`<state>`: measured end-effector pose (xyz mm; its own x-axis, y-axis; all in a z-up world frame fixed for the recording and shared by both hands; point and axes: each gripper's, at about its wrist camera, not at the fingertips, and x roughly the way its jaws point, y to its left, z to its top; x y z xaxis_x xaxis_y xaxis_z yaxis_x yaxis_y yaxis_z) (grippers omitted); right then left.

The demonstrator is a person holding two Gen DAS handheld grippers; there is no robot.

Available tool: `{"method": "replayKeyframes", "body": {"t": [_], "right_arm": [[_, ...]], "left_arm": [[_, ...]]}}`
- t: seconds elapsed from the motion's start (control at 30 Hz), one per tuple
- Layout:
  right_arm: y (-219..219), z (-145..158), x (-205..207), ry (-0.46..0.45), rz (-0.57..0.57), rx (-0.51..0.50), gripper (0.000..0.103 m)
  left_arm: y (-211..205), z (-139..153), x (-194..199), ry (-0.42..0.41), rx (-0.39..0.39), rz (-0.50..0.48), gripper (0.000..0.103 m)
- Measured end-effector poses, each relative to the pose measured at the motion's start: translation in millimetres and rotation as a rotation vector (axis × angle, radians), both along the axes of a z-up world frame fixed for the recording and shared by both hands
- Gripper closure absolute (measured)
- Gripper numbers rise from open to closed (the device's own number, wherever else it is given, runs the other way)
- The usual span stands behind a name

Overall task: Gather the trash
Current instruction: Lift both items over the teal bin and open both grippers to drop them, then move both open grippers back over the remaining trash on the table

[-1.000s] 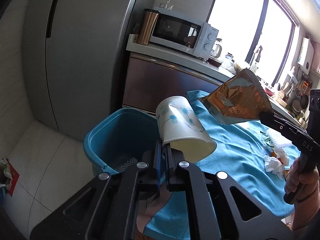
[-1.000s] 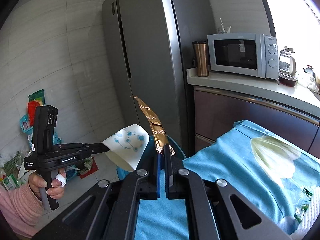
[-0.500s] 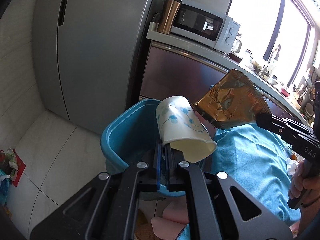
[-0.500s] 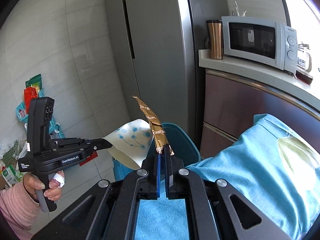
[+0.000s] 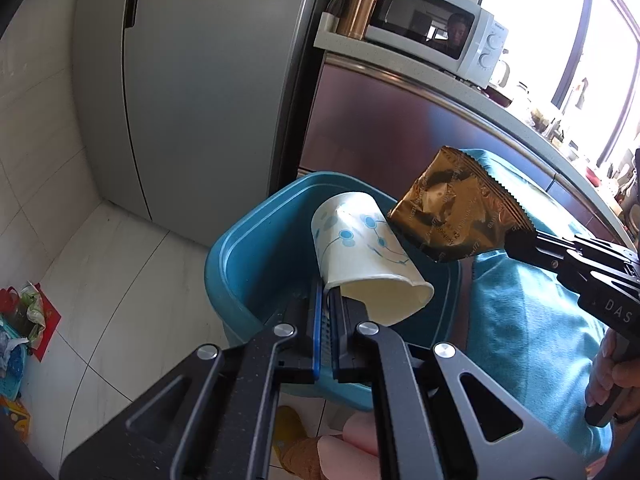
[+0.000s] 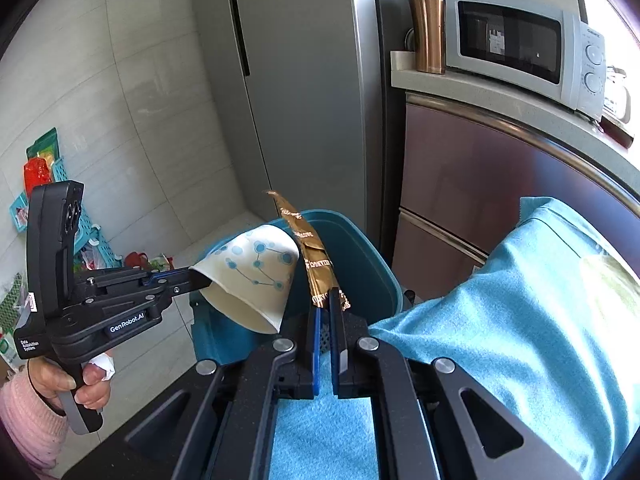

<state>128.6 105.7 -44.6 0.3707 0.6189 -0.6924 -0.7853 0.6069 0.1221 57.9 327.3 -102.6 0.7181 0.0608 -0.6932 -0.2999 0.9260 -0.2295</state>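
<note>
My left gripper (image 5: 329, 300) is shut on the rim of a white paper cup (image 5: 360, 256) with blue dots, held over the blue bin (image 5: 256, 248). My right gripper (image 6: 327, 308) is shut on a crumpled gold foil wrapper (image 6: 316, 264), also above the bin (image 6: 360, 264). In the left wrist view the wrapper (image 5: 456, 216) hangs beside the cup from the right gripper (image 5: 516, 242). In the right wrist view the cup (image 6: 256, 272) sits left of the wrapper, held by the left gripper (image 6: 192, 278).
A grey fridge (image 5: 192, 92) stands behind the bin. A counter holds a microwave (image 6: 520, 48) and a copper tumbler (image 6: 428, 32). A table with a blue cloth (image 6: 500, 340) is right of the bin. Bags and a basket (image 6: 60, 220) lie on the floor at left.
Both grippers have moved from over the blue cloth toward the bin and lower. The cup and wrapper now hang above the bin's opening, still held.
</note>
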Motion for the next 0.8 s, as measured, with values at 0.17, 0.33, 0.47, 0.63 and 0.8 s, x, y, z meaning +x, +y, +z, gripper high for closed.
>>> {"method": "replayKeyframes", "body": {"t": [0.17, 0.33, 0.47, 0.63, 0.8], "right_arm": [[9.8, -6.3, 9.0, 0.021, -0.015, -0.032, 0.097], [9.5, -6.8, 8.5, 0.017, -0.008, -0.025, 0.09], [2.1, -5.5, 8.7, 0.032, -0.012, 0.005, 0.086], [-10.9, -2.0, 1.4, 0.035, -0.016, 0.036, 0.075], [-31.9, 4.8, -12.0, 0.032, -0.017, 0.083, 0.07]], "left_arm": [[3.3, -12.8, 14.5, 0.029, -0.018, 0.017, 0.098], [2.4, -24.1, 24.9, 0.042, -0.026, 0.028, 0.092], [-0.2, -24.4, 23.1, 0.033, -0.031, 0.027, 0.091], [-7.5, -11.7, 11.9, -0.011, -0.02, 0.007, 0.082], [-23.7, 10.9, -2.7, -0.082, -0.007, -0.032, 0.067]]}}
